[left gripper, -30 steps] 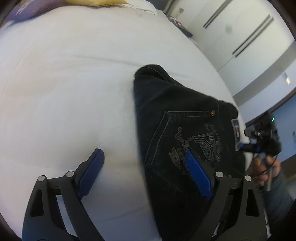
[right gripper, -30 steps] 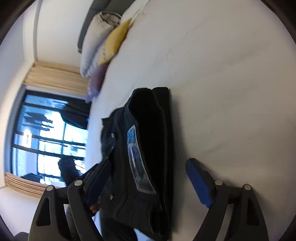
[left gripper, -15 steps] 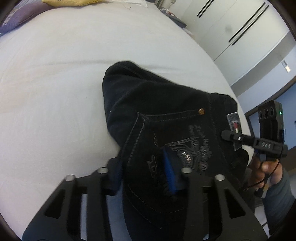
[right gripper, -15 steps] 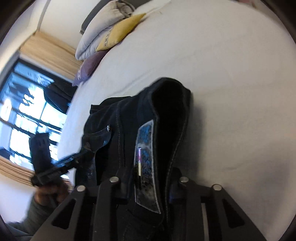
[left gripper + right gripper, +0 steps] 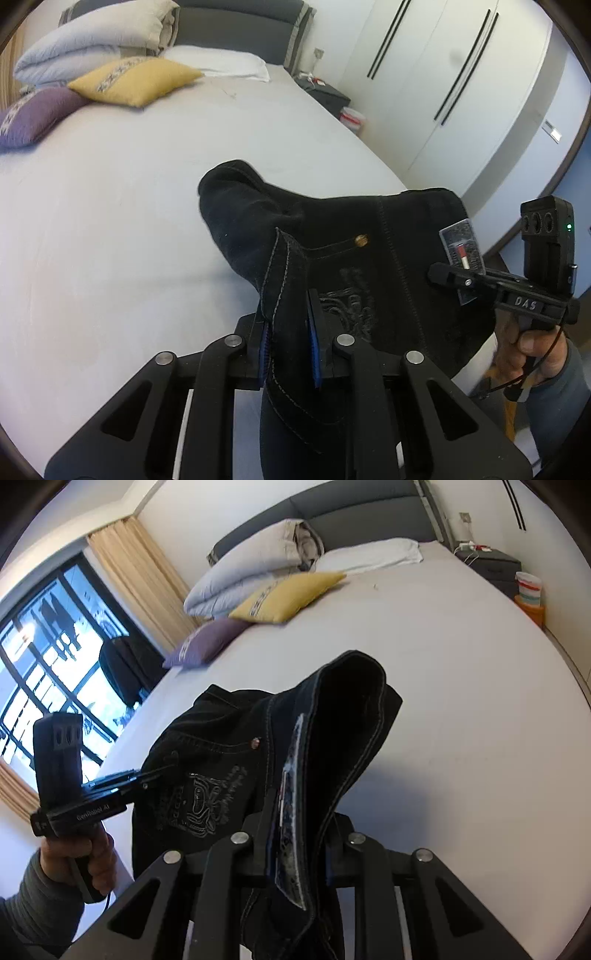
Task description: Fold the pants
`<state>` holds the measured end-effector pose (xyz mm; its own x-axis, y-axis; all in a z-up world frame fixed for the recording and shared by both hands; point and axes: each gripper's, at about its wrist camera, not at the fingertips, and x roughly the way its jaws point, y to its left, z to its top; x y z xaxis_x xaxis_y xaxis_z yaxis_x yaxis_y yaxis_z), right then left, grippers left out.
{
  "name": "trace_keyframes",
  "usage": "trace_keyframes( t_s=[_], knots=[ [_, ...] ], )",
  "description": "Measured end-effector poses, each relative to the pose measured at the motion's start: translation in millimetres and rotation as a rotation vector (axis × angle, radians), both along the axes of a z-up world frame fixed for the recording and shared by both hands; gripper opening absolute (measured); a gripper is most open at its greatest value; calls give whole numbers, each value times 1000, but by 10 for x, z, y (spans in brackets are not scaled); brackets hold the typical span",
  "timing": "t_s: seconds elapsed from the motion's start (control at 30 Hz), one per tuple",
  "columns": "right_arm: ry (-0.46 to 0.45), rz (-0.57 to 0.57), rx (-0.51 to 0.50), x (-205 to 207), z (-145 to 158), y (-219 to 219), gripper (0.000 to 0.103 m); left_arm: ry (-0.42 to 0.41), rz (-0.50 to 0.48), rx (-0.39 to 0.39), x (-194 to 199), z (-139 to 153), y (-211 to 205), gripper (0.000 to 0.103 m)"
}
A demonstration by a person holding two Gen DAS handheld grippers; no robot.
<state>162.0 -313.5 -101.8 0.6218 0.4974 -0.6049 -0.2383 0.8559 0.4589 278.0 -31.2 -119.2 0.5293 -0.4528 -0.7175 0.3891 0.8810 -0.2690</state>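
Left wrist view: the left gripper [image 5: 290,350] is clamped on a folded edge of the black denim pants [image 5: 369,266], held above the white bed [image 5: 110,221]. The waistband runs rightward to the right gripper [image 5: 448,275], whose fingertips meet it at the clear size tag [image 5: 461,254]. White stitching, a brass rivet [image 5: 361,240] and an embroidered back pocket [image 5: 347,306] show.

Right wrist view: the right gripper [image 5: 295,834] is clenched on the waistband beside the tag [image 5: 290,812]; the pants [image 5: 229,760] stretch leftward to the left gripper [image 5: 147,771]. Only here: window [image 5: 48,657], beige curtain [image 5: 136,587]. Yellow cushion [image 5: 288,596] and purple cushion [image 5: 207,640] lie at the bed's [image 5: 461,701] head.
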Motion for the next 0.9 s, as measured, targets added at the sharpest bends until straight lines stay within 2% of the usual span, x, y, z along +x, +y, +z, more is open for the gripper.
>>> trace_keyframes(
  t_s=[0.07, 0.17, 0.23, 0.27, 0.3, 0.33, 0.37, 0.43, 0.53, 0.67, 0.73, 0.83, 0.9],
  knots=[
    [5, -12, 3, 148, -9, -91, 21, 14, 6, 10, 159, -82, -45, 15],
    [54, -26, -16, 377, -236, -195, 21, 42, 10, 50, 336, -413, -319, 16],
    [143, -35, -16, 534, -573, -271, 27, 89, 27, 84, 434, -730, -457, 19],
    [206, -61, -33, 588, -788, -321, 39, 112, 47, 100, 476, -891, -482, 22],
    [265, -105, -52, 608, -999, -392, 46, 130, 74, 106, 506, -1035, -465, 38],
    [266, -118, -12, 571, -1098, -462, 46, 139, 96, 99, 514, -1105, -431, 48],
    [240, -124, 45, 495, -1125, -537, 50, 143, 115, 79, 508, -1144, -387, 52],
    [225, -145, 74, 325, -1093, -635, 57, 131, 155, 74, 466, -1119, -297, 78],
    [181, -195, 30, 31, -952, -733, 69, 70, 208, 75, 304, -928, -155, 81],
    [91, -254, -3, -433, -660, -794, 72, -95, 260, 81, -106, -474, -71, 94],
    [16, -289, -73, -642, -415, -751, 75, -218, 273, 121, -418, -161, -78, 103],
    [-140, -338, -208, -990, 13, -588, 79, -372, 305, 186, -853, 387, -129, 103],
    [-280, -374, -284, -1188, 344, -442, 92, -488, 338, 245, -1218, 740, -148, 103]
  ],
)
